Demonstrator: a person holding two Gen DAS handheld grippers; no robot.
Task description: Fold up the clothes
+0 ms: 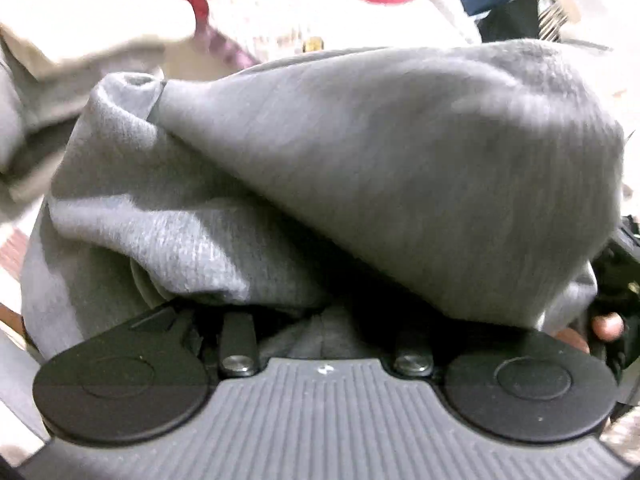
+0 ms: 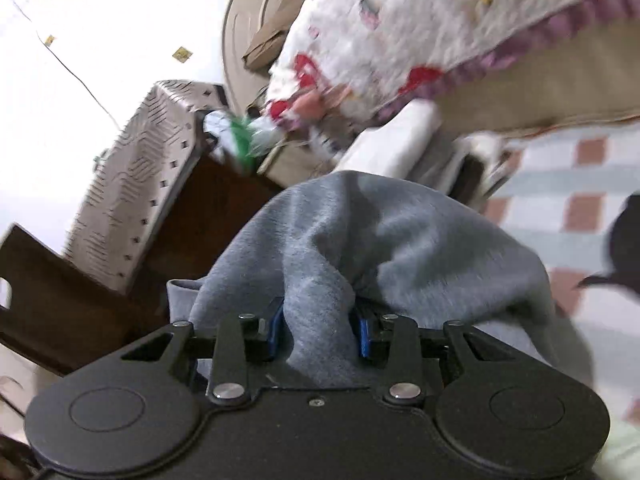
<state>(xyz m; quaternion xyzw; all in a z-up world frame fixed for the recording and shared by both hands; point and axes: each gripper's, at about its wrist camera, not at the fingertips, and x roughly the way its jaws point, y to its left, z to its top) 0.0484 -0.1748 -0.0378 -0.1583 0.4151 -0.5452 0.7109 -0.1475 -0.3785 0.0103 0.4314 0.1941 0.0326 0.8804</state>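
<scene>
A bunched fold of the grey garment [image 2: 400, 248] is pinched between the blue pads [image 2: 276, 330] of the right gripper [image 2: 320, 330]. Behind it, a patterned box [image 2: 132, 200] is seen on dark wooden furniture [image 2: 60, 312]; a white cloth with red prints [image 2: 400, 32] is spread above, and a checked floor [image 2: 568, 208] is seen at right.

This is somebody's home, a lived-in bedroom or living room by the look of it. A white quilt [image 2: 420, 36] printed with red shapes and edged in purple hangs over a tan base, a checked cover [image 2: 568, 184] in pale blue and terracotta squares is spread beside it, and dark wooden furniture [image 2: 192, 232] stands draped with a patterned beige cloth [image 2: 132, 184]. Household bits are heaped between them, and a grey sweatshirt [image 1: 360, 168] is bunched up close.
</scene>
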